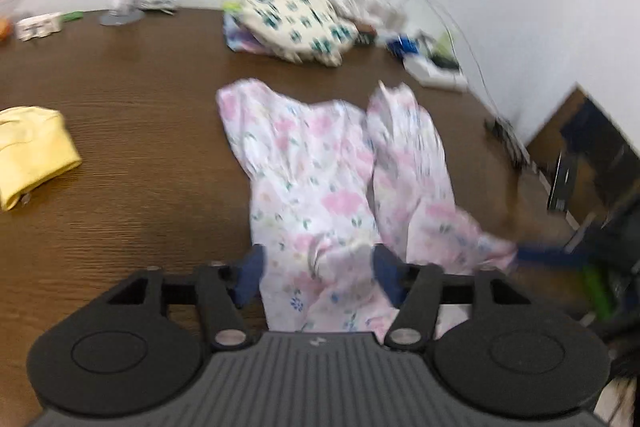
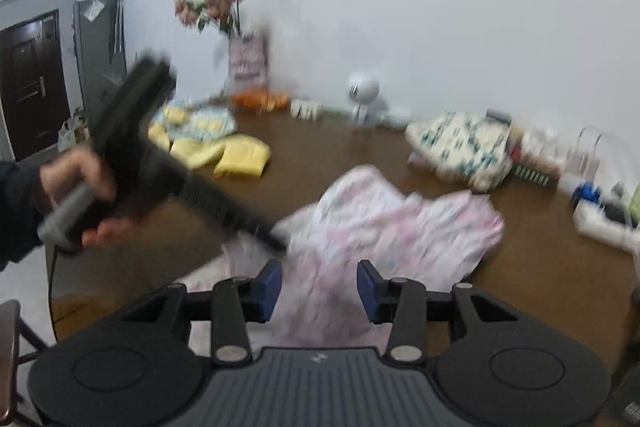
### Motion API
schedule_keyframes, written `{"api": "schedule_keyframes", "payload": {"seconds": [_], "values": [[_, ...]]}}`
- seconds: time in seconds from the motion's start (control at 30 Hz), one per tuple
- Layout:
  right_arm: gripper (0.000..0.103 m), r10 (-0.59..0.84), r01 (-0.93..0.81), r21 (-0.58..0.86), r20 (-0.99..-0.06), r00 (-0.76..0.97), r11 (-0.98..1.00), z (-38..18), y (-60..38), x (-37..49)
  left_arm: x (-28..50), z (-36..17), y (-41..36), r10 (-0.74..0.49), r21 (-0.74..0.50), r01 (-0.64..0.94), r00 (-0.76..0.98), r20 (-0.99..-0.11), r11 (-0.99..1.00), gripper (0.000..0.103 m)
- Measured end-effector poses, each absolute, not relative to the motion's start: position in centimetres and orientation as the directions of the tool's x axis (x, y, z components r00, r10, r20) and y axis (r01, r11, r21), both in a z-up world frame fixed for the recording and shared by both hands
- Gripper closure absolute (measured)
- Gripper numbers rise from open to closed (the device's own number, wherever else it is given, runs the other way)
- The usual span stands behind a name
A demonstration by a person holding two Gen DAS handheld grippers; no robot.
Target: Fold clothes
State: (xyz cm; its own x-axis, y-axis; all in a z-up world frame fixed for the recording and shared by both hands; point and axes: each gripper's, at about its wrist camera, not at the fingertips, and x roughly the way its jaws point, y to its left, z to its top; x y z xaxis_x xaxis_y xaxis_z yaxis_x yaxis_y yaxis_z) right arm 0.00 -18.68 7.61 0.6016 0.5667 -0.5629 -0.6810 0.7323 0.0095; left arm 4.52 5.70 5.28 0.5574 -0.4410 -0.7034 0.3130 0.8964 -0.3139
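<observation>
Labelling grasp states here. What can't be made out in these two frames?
- Left gripper, left wrist view: pink floral garment between the fingers; motion blur hides any contact.
- Right gripper, right wrist view: same, cloth smeared.
- Garment's near hem: hidden by both gripper bodies.
- Back clutter: too blurred to identify.

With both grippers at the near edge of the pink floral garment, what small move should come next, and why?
Probably close the left gripper on the near edge of the pink floral garment. Both views are blurred, but its jaws stand open with cloth between them, and so do those of the right gripper. The garment lies rumpled on the brown table, so it likely needs gripping and spreading before a fold.
</observation>
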Motion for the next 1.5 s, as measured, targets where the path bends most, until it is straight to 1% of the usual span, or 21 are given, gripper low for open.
{"api": "schedule_keyframes", "payload": {"seconds": [0.1,0.17,0.3,0.37,0.4,0.43,0.5,0.57,0.6,0.63,0.7,0.8,0.87,0.93,1.1,1.17,1.27,1.3,1.4,1.43,1.5], "values": [[0.064,0.494,-0.652,-0.016,-0.638,0.590,0.758,4.7,-17.3,0.8,2.5,6.2,7.2,-0.458,-0.360,0.283,0.573,-0.679,0.889,0.025],[0.064,0.470,-0.629,-0.015,-0.650,0.597,0.778,4.1,-17.3,0.8,0.6,5.9,7.1,-0.473,-0.355,0.313,0.561,-0.680,0.881,0.021],[0.059,0.574,-0.609,0.125,-0.521,0.631,0.783,6.4,-20.1,0.7,-0.8,4.1,5.0,-0.449,-0.287,0.358,0.549,-0.705,0.889,0.022],[0.065,0.537,-0.554,0.170,-0.583,0.610,0.815,5.3,-19.5,2.8,0.2,2.8,4.0,-0.444,-0.283,0.361,0.524,-0.727,0.889,0.032],[0.081,0.516,-0.525,0.188,-0.616,0.595,0.830,4.7,-19.1,3.8,0.7,2.3,3.6,-0.441,-0.282,0.360,0.511,-0.738,0.889,0.051],[0.092,0.495,-0.494,0.204,-0.649,0.578,0.845,4.1,-18.8,4.9,1.1,1.8,3.1,-0.436,-0.277,0.360,0.504,-0.746,0.891,0.055],[0.092,0.462,-0.466,0.209,-0.707,0.535,0.860,2.7,-17.8,6.4,1.1,1.8,2.6,-0.419,-0.256,0.359,0.512,-0.750,0.898,0.058],[0.091,0.442,-0.487,0.155,-0.705,0.554,0.859,3.3,-17.2,5.8,0.5,1.7,2.6,-0.445,-0.290,0.360,0.494,-0.747,0.887,0.057],[0.089,0.437,-0.489,0.146,-0.705,0.559,0.860,3.5,-17.0,6.1,0.1,1.6,2.6,-0.459,-0.305,0.365,0.485,-0.744,0.880,0.057],[0.072,0.434,-0.489,0.141,-0.705,0.561,0.861,3.6,-16.7,6.7,-0.2,1.6,2.4,-0.470,-0.311,0.376,0.478,-0.742,0.873,0.057],[0.047,0.428,-0.489,0.131,-0.705,0.565,0.862,3.9,-16.2,7.7,-0.3,1.6,1.9,-0.470,-0.304,0.385,0.479,-0.741,0.871,0.057],[0.048,0.418,-0.489,0.116,-0.706,0.572,0.864,4.2,-15.4,9.4,0.5,1.7,1.7,-0.468,-0.310,0.376,0.469,-0.749,0.873,0.056],[0.057,0.412,-0.489,0.106,-0.706,0.576,0.866,4.5,-14.9,10.4,0.9,2.0,2.0,-0.468,-0.316,0.366,0.473,-0.747,0.875,0.052],[0.102,0.405,-0.489,0.096,-0.707,0.580,0.867,4.7,-14.4,11.5,1.2,2.3,2.5,-0.467,-0.320,0.356,0.485,-0.740,0.878,0.045],[0.102,0.380,-0.501,0.053,-0.721,0.579,0.864,4.8,-12.5,13.8,1.8,1.9,1.7,-0.460,-0.306,0.367,0.477,-0.748,0.878,0.044],[0.101,0.328,-0.492,0.015,-0.764,0.556,0.870,3.0,-11.4,14.7,1.9,1.8,0.9,-0.451,-0.287,0.377,0.481,-0.752,0.881,0.044],[0.094,0.351,-0.509,0.042,-0.772,0.529,0.860,3.3,-11.7,14.9,1.7,1.8,0.5,-0.443,-0.275,0.379,0.488,-0.752,0.884,0.043],[0.088,0.379,-0.532,0.051,-0.759,0.529,0.845,4.4,-11.9,14.7,1.7,1.8,0.5,-0.444,-0.277,0.376,0.490,-0.750,0.884,0.041],[0.053,0.461,-0.598,0.061,-0.700,0.545,0.800,8.0,-12.4,14.2,1.8,1.7,0.2,-0.433,-0.260,0.380,0.495,-0.753,0.887,0.040],[0.048,0.483,-0.612,0.076,-0.693,0.535,0.787,8.6,-11.9,15.0,1.7,1.7,0.1,-0.429,-0.253,0.383,0.497,-0.754,0.889,0.039],[0.048,0.509,-0.628,0.110,-0.699,0.503,0.771,9.1,-9.9,17.2,1.7,1.7,-0.2,-0.422,-0.241,0.387,0.498,-0.757,0.890,0.039]]}}
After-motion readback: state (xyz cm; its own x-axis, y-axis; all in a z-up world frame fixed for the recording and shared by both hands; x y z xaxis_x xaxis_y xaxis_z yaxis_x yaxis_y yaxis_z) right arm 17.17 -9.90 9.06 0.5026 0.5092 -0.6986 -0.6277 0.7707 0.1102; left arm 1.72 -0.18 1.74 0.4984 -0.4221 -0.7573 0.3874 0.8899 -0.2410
